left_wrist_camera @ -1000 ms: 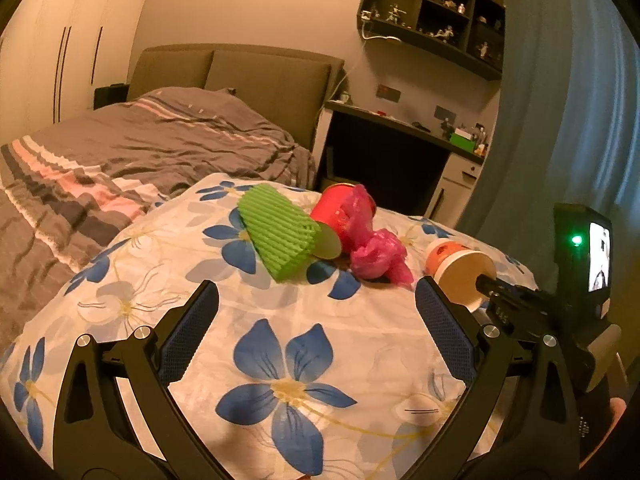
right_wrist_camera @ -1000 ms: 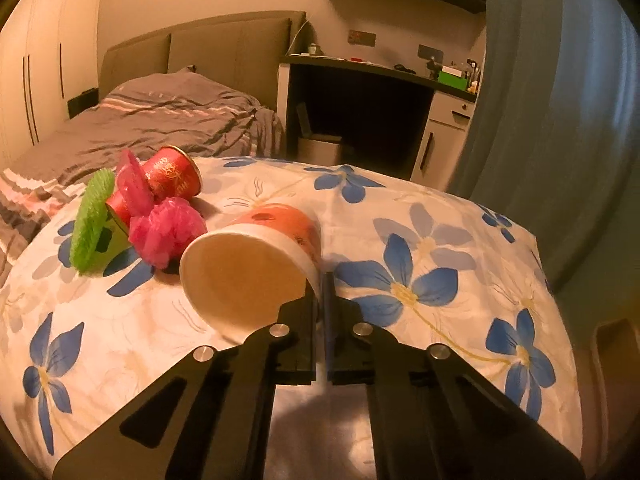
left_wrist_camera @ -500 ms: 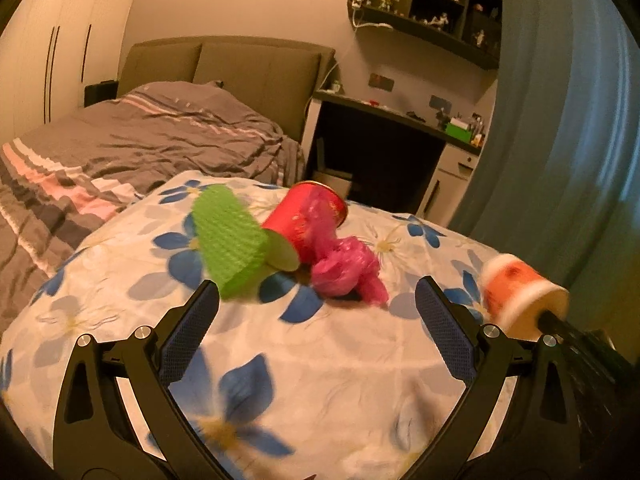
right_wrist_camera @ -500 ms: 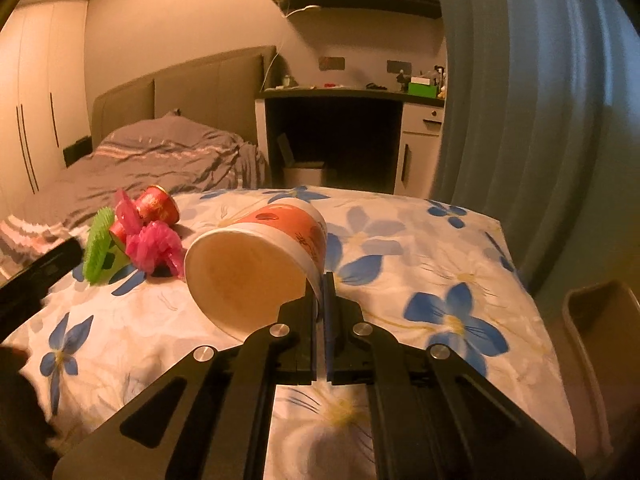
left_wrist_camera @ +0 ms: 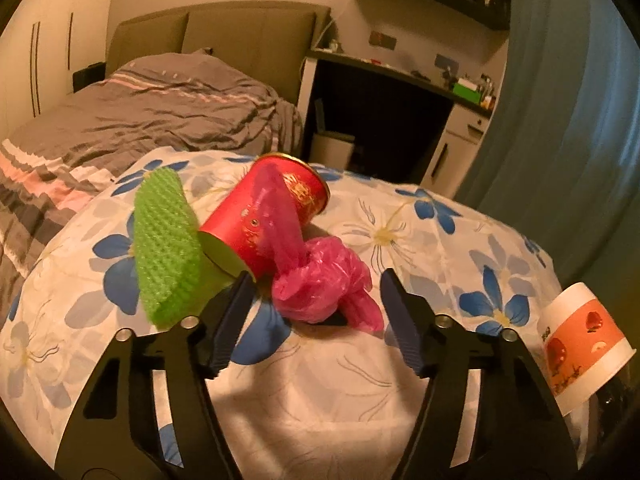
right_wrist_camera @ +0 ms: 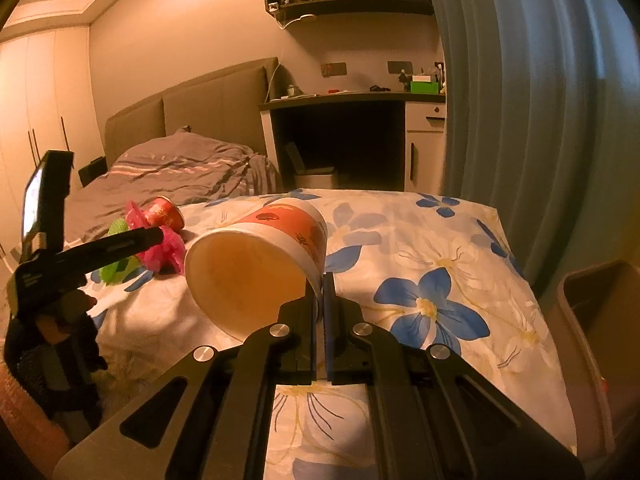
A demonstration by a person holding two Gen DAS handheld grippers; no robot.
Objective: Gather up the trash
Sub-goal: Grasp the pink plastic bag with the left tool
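My right gripper [right_wrist_camera: 319, 284] is shut on the rim of a white and orange paper cup [right_wrist_camera: 256, 264], held lifted above the flowered cloth; the cup also shows in the left wrist view [left_wrist_camera: 582, 356] at the far right. My left gripper [left_wrist_camera: 316, 292] is open, its fingers on either side of a crumpled pink plastic bag [left_wrist_camera: 324, 284]. Behind the bag lies a red cup [left_wrist_camera: 264, 216] on its side and a green foam net [left_wrist_camera: 166, 240]. In the right wrist view the left gripper [right_wrist_camera: 158, 236] reaches over the pink bag [right_wrist_camera: 166, 250].
The trash lies on a table covered with a white cloth with blue flowers [left_wrist_camera: 420, 240]. A beige bin [right_wrist_camera: 596, 340] stands at the table's right side. A bed [left_wrist_camera: 140, 120], a desk [left_wrist_camera: 400, 92] and a blue curtain [right_wrist_camera: 540, 100] lie behind.
My left gripper has moved forward to the pink bag, its fingers now on either side of it. My right gripper has carried the cup up and to the right, towards the bin side.
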